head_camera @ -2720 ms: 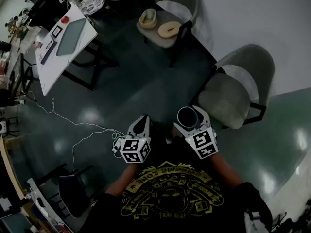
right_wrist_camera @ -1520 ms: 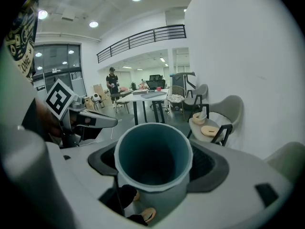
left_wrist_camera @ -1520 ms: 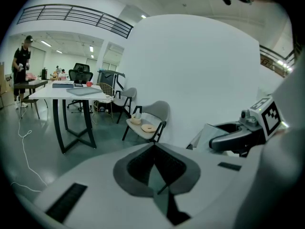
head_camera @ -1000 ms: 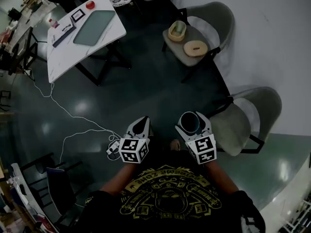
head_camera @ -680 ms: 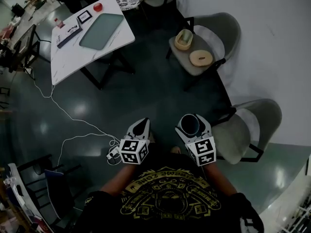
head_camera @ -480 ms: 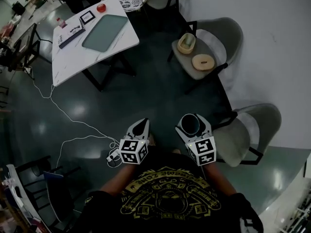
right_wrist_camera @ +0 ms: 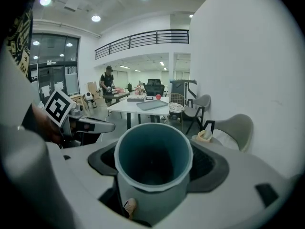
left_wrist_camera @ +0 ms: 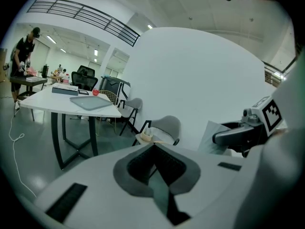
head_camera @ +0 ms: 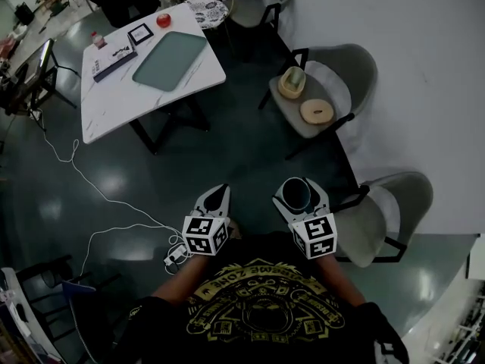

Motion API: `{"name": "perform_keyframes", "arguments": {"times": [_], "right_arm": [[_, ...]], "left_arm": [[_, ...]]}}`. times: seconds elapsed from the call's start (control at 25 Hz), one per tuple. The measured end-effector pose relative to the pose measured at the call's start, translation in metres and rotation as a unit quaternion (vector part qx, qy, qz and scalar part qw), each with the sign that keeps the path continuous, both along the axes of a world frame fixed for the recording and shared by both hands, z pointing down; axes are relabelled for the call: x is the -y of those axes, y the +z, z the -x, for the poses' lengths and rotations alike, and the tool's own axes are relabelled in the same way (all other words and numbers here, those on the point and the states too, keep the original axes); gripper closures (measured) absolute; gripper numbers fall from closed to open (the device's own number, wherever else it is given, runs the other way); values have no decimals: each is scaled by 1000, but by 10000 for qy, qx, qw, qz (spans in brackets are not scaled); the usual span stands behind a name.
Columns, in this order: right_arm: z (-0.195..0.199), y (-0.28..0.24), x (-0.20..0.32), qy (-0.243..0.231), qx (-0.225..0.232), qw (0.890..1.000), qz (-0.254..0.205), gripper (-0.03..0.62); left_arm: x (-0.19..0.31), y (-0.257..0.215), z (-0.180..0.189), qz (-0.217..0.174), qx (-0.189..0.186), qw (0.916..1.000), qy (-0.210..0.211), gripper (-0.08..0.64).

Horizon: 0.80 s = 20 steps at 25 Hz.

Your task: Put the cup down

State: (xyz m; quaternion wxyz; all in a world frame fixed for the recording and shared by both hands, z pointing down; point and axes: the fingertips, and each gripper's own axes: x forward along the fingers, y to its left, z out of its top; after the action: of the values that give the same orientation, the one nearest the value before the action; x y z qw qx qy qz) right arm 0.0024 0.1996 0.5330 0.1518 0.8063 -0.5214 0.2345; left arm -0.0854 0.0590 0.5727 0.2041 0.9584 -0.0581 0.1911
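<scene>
Table shifted; cup (apparently) mouth-up

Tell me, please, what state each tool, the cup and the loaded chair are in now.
Left tool: shut, nothing between its jaws.
Right tool: shut on the teal plastic cup.
Teal plastic cup: upright, held in the air, looks empty.
Grey padded chair: upright, seat holding a beige bowl and a round tan disc.
</scene>
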Motion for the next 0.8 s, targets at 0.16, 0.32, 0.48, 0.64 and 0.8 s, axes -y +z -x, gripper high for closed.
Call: {"name": "perform_keyframes", "arguments": {"times": [0.16,0.32,0.48,0.64,0.8], "right_arm": [[4,-9,16,-56,-5,10000,8,202],[7,-10,35,-196,24,9998,-4,202],[3,-11,55,-413,52,9991,-10,202],[-5,-6,78,-627,142,9979,-19,202],[-17,-6,110,-933,202,9954,-29,202]], "left_arm": [[16,-9,9,41,-61,9999,-110,551],[34,-9,18,85,-43,9995,-288,550],[46,-11,19,96,-54,9989,-452,551],[64,-7,20,69,-10,9973,-727,551],[92,-8,20,19,71,9934,-1144,551]]}}
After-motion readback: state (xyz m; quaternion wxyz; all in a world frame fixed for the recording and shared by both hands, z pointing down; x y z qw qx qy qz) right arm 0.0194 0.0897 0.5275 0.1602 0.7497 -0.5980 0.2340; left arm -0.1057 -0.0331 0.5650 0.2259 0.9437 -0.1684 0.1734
